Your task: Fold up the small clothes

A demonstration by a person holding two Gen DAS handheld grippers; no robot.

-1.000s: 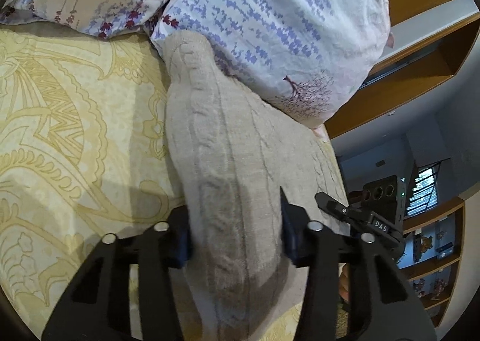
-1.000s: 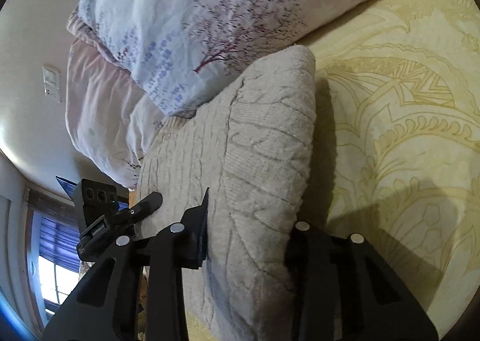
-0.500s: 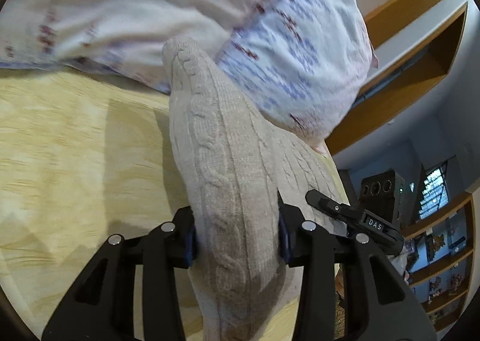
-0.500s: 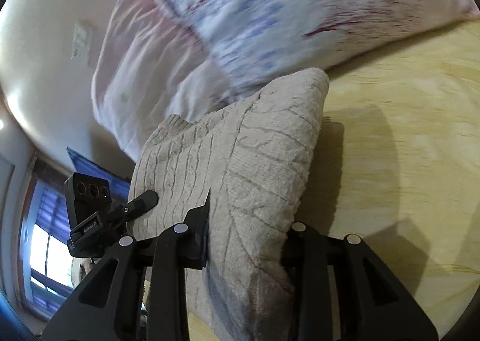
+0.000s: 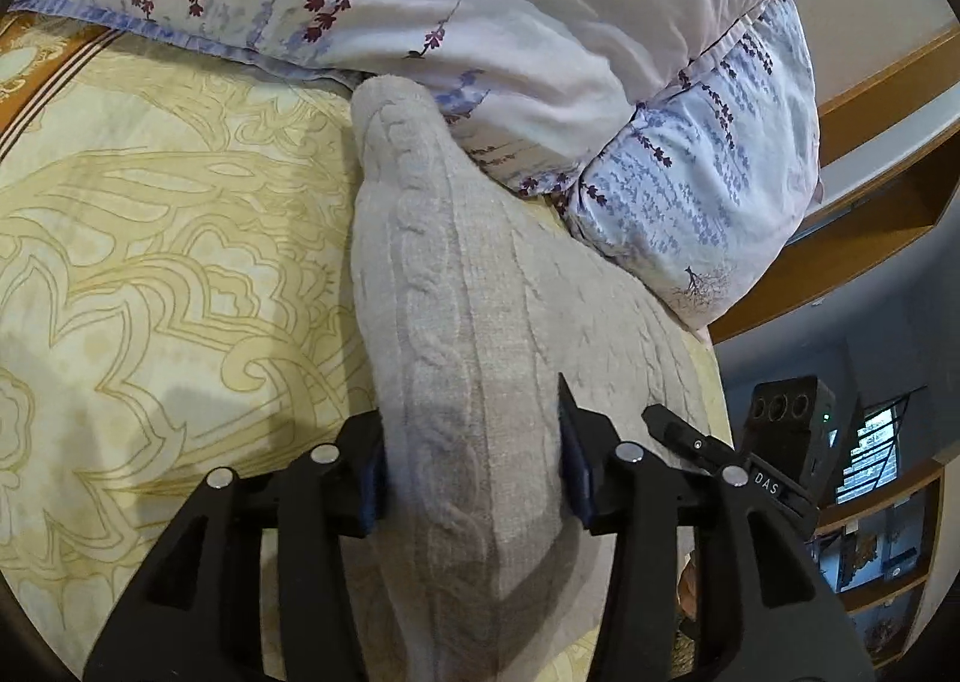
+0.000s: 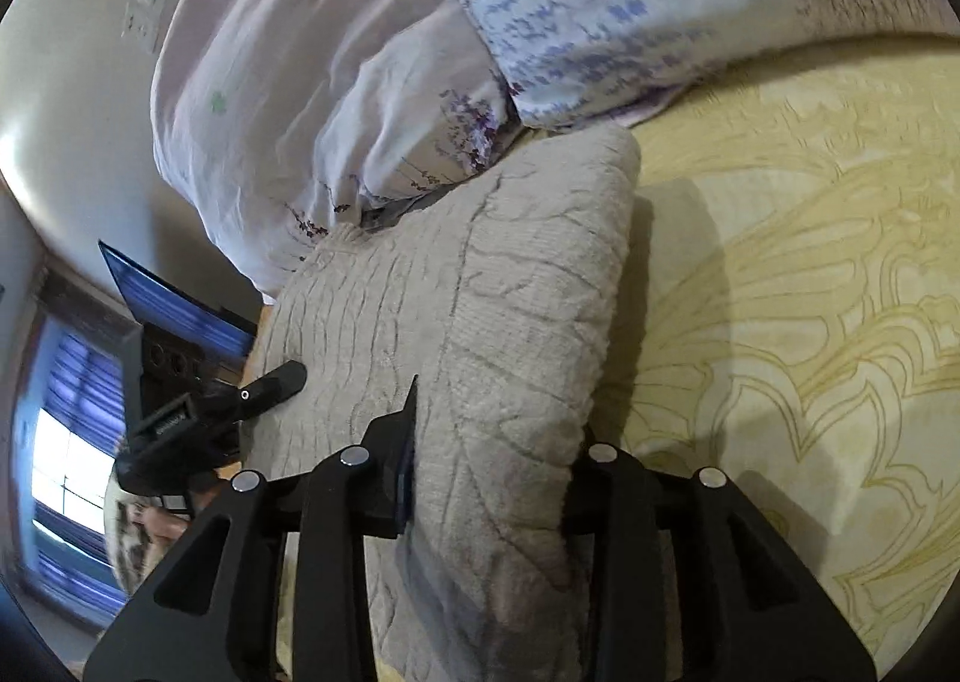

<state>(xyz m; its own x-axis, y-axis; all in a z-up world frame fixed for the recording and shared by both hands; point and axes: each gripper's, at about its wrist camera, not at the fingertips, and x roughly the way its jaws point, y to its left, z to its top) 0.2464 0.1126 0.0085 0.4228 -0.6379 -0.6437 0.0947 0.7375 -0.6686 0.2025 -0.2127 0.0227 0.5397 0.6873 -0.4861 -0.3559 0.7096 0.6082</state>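
Knitwear fills the middle of both views: a beige cable-knit sweater (image 5: pixel 462 322), folded thick, lies on the yellow patterned bedspread (image 5: pixel 150 274). The left gripper (image 5: pixel 471 466) is clamped on one edge of the sweater, fabric bulging up between its two black fingers. The right gripper (image 6: pixel 492 478) pinches the opposite edge of the sweater (image 6: pixel 480 322) the same way, jaws pressed into the knit on both sides.

Beyond the sweater's far end, floral pillows (image 5: pixel 510 21) are heaped against each other; the nearest one touches the sweater's far corner and blocks the space past it. In the right wrist view the pillows (image 6: pixel 600 9) crowd the sweater's far edge as well, with the bedspread (image 6: pixel 810 322) open to the sweater's right.

To the sweater's right in the left wrist view, the other gripper's black body with its camera box (image 5: pixel 792 412) shows, with wooden shelving (image 5: pixel 882 75) behind. To the sweater's left in the right wrist view there is a wall switch (image 6: pixel 147 0) and a bright window (image 6: pixel 66 442).
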